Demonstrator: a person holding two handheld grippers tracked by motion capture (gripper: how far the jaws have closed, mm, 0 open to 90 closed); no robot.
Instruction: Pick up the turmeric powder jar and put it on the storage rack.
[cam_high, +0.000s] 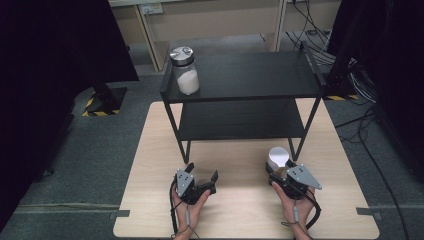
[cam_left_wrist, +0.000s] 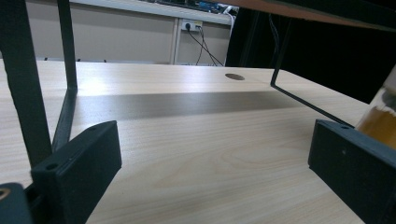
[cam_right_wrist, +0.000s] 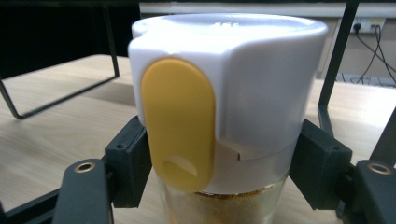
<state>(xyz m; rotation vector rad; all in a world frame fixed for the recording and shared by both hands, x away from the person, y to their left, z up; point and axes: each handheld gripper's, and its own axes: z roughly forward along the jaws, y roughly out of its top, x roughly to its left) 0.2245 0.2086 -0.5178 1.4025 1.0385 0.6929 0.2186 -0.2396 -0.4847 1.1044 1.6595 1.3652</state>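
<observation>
Right tongs (cam_right_wrist: 219, 177) clamped on white-lidded spice jar (cam_right_wrist: 224, 93); left tongs (cam_left_wrist: 210, 168) wide, empty, above surface (cam_left_wrist: 210, 140); jar base cut off.

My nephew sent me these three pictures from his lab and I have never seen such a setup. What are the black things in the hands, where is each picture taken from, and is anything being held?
They are hand-held two-jaw grippers, one in each of a person's hands. The high view looks down on a wooden table with a black two-level shelf; a glass jar of white powder stands on its top level. The other two pictures come from cameras riding on the grippers. The left gripper stands open over bare table. The right gripper is shut on a white-capped shaker with a yellow tab and tan powder inside.
</observation>
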